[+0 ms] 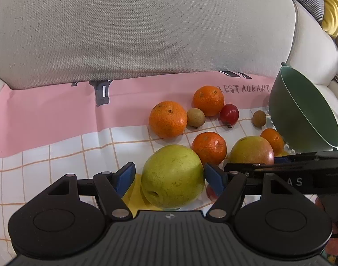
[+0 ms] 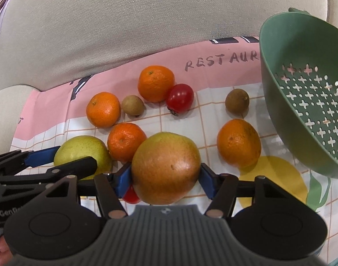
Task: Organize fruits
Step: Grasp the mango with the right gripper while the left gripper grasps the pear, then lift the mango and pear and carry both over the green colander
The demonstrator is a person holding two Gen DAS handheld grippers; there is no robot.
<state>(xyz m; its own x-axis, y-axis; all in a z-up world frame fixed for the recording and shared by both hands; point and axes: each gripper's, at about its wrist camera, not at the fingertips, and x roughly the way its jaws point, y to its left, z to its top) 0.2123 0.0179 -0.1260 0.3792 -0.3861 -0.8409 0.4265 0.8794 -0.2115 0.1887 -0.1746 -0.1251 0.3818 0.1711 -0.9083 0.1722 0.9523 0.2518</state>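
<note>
A tilted green colander (image 2: 306,102), its perforated inside turned toward the fruit, stands at the right edge of a printed cloth (image 1: 46,115) spread over a sofa seat, presumably so fruit can be dropped in. The right gripper (image 2: 165,177) is clamped on a red-blushed apple (image 2: 166,166), blue pads pressed to both flanks, apparently ready to lift it. Beside it, the left gripper (image 1: 169,177) brackets a yellow-green pear (image 1: 172,176) with its fingers spread: one pad sits at the fruit's side, the other shows a gap (no firm hold yet, by the look of it). Loose on the cloth lie four mandarins, the nearest to the colander (image 2: 238,143) among them, then two small brown longan-like fruits (image 2: 237,100) and two cherry tomatoes, one in the open (image 2: 180,98), one half hidden under the apple.
</note>
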